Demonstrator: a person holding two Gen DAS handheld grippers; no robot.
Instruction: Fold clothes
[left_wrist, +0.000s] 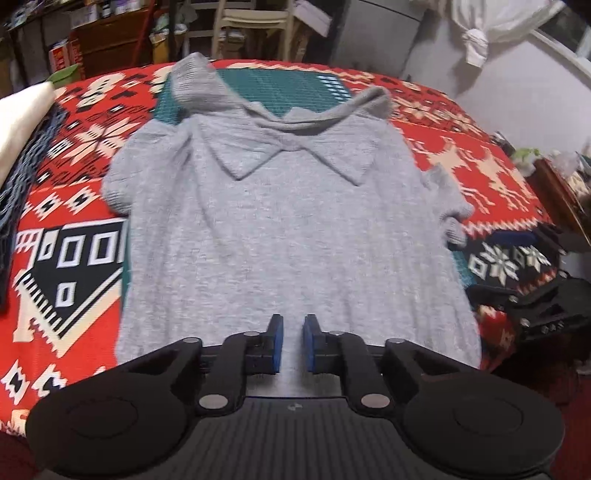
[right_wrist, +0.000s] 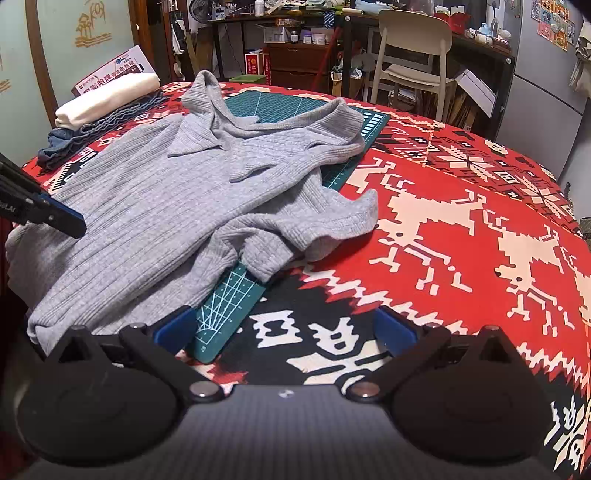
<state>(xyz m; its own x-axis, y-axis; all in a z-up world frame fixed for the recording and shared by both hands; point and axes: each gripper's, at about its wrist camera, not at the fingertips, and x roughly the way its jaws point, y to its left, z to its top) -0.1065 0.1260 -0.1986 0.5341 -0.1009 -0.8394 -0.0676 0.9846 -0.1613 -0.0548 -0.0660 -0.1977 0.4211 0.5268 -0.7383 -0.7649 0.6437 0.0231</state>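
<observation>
One grey ribbed knit sweater (left_wrist: 288, 229) with a pointed collar lies face up and spread over one dark green gridded cutting mat (right_wrist: 236, 295). The mat sits on a table covered by one red, black and cream patterned blanket (right_wrist: 461, 192) showing reindeer and snowflakes. The sweater's hem is nearest the grippers and its collar is at the far end. Both short sleeves are bunched at the sides.

Two grippers counted. The left gripper (left_wrist: 293, 341) hovers over the hem at mid-width. Its blue-padded fingers are drawn close with a narrow gap and no cloth between them; cannot tell whether they touch the fabric. The right gripper (right_wrist: 284, 328) is at the near right corner of the mat, jaws spread wide, holding nothing. One finger is beside the sweater's hem corner, the other over bare blanket.

One stack of folded clothes (right_wrist: 107, 103) sits at the far left of the table: a cream piece on top of blue-grey pieces. One cream chair (right_wrist: 413, 62) stands behind the table.
</observation>
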